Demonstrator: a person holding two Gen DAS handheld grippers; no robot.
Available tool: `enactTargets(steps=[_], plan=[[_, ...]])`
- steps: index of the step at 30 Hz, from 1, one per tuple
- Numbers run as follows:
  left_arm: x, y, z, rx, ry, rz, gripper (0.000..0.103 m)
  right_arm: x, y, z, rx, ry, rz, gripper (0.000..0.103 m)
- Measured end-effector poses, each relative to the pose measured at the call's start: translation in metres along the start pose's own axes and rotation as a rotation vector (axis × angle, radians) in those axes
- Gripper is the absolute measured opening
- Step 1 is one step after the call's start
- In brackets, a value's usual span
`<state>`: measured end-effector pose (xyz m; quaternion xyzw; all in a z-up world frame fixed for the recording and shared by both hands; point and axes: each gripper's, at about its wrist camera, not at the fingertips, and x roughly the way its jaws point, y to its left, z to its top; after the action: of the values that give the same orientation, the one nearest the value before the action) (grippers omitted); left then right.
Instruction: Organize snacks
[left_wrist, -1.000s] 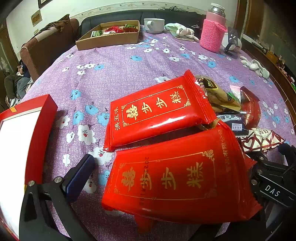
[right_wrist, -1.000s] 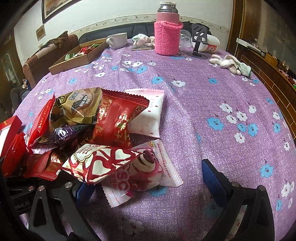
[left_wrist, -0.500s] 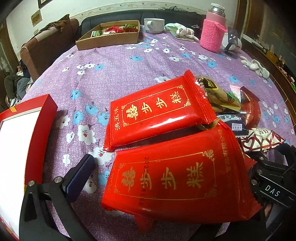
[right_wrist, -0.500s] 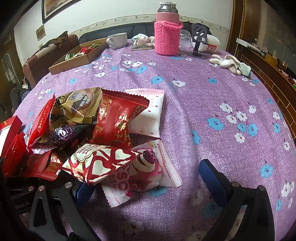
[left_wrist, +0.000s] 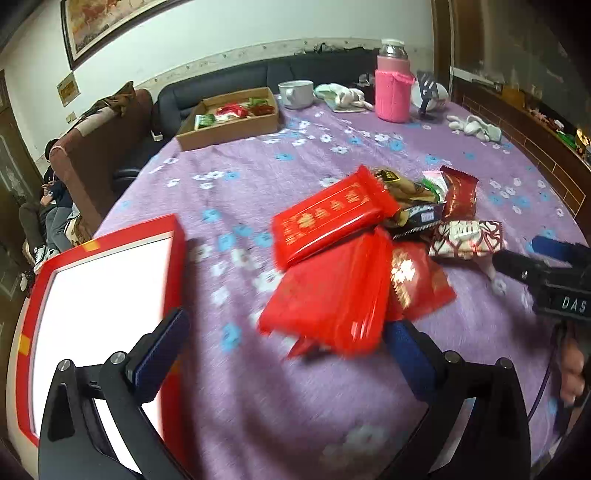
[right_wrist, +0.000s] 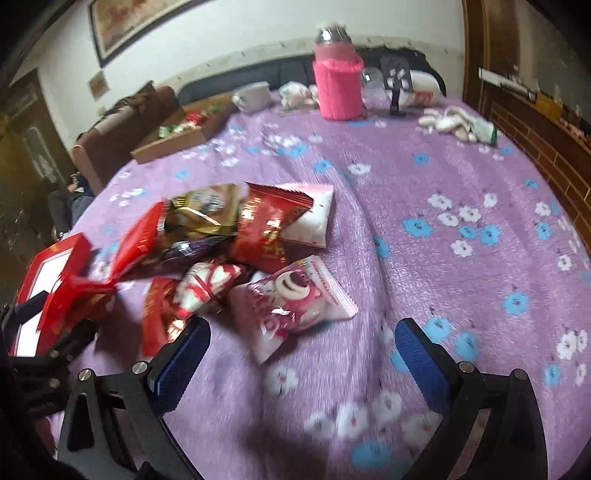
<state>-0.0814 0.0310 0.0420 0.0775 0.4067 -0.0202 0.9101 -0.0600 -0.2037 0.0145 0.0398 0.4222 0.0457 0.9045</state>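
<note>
Clearly the snack pile (left_wrist: 388, 236) sits loose on the purple flowered surface (left_wrist: 295, 387), a heap of overlapping packets right of the red tray (left_wrist: 173, 258), which lies at the near left edge. The left gripper (left_wrist: 288, 354) stands wide and holds nothing; its right finger is close beside the near red packet (left_wrist: 328, 299), which reads blurred, so whether they touch I cannot tell. The right gripper (right_wrist: 299, 350) is also wide and bare, with the pink bear packet (right_wrist: 291, 299) lying just beyond its fingers. Slippery, pillowy wrappers stacked on each other are the main risk: closing on one corner could drag its neighbours or let it squirt free. A grip across two packets at once is likely. The soft cloth could bunch under a low finger.
</note>
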Motion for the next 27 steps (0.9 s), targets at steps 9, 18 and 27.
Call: enactTargets(steps=[9,18,27], plan=[[-0.011,0.034,-0.011,-0.064,0.017,0.005,0.103,-0.021,0.022,0.000,-0.036,-0.090,0.083,0.099],[-0.024,0.049,-0.022,-0.052,0.013,-0.008,0.103,-0.040,0.029,-0.001,-0.112,-0.132,0.213,0.099],[0.003,0.015,0.008,-0.027,0.080,-0.088,0.103,0.002,0.039,-0.008,-0.074,0.044,0.235,0.063]])
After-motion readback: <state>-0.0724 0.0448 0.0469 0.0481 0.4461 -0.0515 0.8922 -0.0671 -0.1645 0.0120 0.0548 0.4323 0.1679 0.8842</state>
